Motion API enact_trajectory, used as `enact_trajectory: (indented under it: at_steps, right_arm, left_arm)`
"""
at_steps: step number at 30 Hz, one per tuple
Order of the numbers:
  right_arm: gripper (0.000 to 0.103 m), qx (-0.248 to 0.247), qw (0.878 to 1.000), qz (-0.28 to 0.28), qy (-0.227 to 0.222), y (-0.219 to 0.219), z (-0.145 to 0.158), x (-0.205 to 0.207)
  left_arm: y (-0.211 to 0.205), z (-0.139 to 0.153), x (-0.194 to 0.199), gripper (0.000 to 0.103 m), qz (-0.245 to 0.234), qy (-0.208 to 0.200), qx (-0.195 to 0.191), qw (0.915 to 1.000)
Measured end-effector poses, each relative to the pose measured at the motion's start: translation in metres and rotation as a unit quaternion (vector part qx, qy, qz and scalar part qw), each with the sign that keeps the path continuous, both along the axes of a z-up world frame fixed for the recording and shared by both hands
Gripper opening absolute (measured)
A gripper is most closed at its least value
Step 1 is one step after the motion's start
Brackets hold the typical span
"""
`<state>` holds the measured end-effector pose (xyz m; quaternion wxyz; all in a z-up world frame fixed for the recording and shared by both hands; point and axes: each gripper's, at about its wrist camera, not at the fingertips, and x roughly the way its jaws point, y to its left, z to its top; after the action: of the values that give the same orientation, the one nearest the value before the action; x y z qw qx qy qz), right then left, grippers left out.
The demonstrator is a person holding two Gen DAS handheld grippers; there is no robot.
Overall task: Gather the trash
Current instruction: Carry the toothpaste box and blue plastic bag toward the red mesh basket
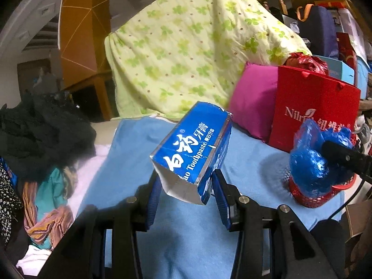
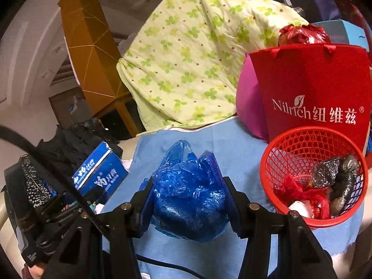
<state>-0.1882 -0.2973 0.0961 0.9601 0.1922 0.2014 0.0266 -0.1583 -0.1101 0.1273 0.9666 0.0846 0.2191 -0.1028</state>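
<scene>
Left wrist view has the left gripper with its jaws clenched on a torn blue cardboard toothpaste box, held tilted above a light blue cloth spread on the bed. To the right in this view the right gripper carries a crumpled blue plastic bag in front of a red mesh plastic basket. Right wrist view shows the right gripper with its jaws pressed on both sides of that blue plastic bag, which hangs over the cloth. The red basket stands near right, holding dark crumpled wrappers and red scraps. Just behind it stands a red paper gift bag, with a magenta cushion to its left and a green clover-print quilt at the far side. The box appears at the left.
</scene>
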Motion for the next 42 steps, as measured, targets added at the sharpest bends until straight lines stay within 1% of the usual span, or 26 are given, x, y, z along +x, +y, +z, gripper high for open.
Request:
enact_trajectory:
  at_steps: [5, 8, 16, 23, 42]
  right_arm:
    - [0.057, -0.010, 1.000, -0.003, -0.019, 0.005, 0.010, -0.012]
    - [0.057, -0.006, 1.000, -0.003, -0.022, 0.003, 0.011, -0.013]
    - [0.057, 0.003, 1.000, -0.004, -0.022, -0.003, 0.006, -0.016]
    - [0.057, 0.012, 1.000, -0.003, -0.020, -0.009, 0.003, -0.015]
    - [0.057, 0.026, 0.999, -0.012, -0.024, -0.018, 0.001, -0.023]
  left_arm:
    - [-0.007, 0.005, -0.010, 0.046, -0.004, -0.005, 0.007, 1.0000]
    - [-0.011, 0.007, -0.013, 0.046, -0.007, -0.008, 0.008, 0.9999]
    - [-0.018, 0.006, -0.015, 0.046, -0.012, -0.006, 0.012, 0.9998]
    - [-0.029, 0.002, -0.015, 0.047, -0.018, -0.001, 0.022, 0.9996]
    - [-0.037, -0.003, -0.014, 0.047, -0.028, 0.006, 0.033, 0.9990]
